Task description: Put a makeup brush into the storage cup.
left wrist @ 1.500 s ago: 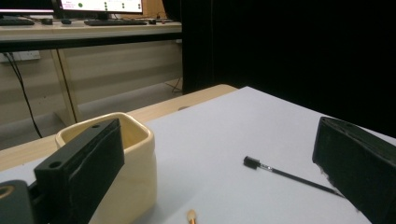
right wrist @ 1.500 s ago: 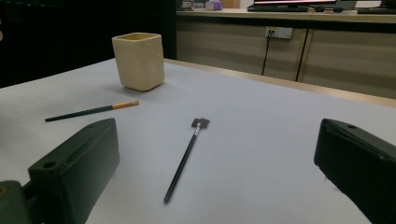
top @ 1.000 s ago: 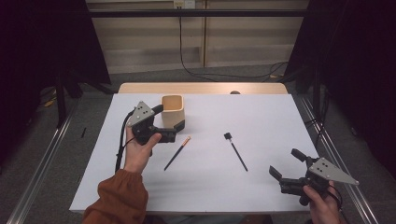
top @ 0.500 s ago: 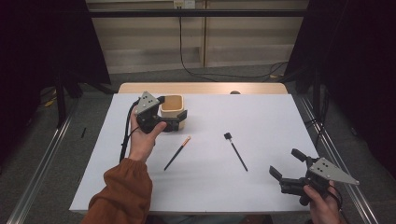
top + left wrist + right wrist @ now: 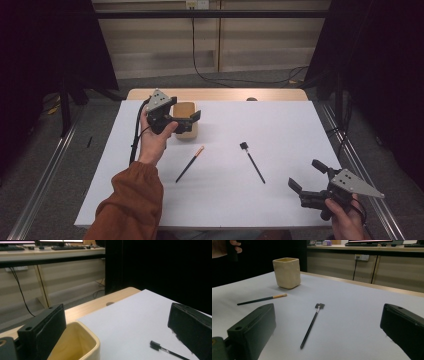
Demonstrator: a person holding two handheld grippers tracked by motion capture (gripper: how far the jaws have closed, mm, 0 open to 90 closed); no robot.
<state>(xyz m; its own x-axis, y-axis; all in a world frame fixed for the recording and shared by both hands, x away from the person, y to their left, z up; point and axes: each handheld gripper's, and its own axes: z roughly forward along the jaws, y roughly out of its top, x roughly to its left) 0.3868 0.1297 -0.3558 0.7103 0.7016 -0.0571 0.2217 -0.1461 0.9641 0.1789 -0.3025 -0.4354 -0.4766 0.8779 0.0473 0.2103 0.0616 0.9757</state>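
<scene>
A cream square cup (image 5: 189, 133) stands at the back left of the white sheet (image 5: 285, 127). My left gripper (image 5: 184, 109) hovers open over the cup, one jaw on each side of its rim; from the left gripper view the cup (image 5: 82, 345) sits low between the jaws, nothing held. A black-handled brush with an orange tip (image 5: 189, 164) lies just in front of the cup. A black brush with a square head (image 5: 252, 162) lies at mid-sheet. My right gripper (image 5: 306, 176) rests open near the front right corner, facing the black brush (image 5: 312, 325) and the cup (image 5: 287, 272).
The wooden table edge (image 5: 220, 94) shows beyond the sheet. Metal rails run along the floor on both sides. Dark curtains and a cable hang behind the table.
My left gripper has moved away from the person and to the right, from beside the cup to over its rim. The right gripper and both brushes have stayed still.
</scene>
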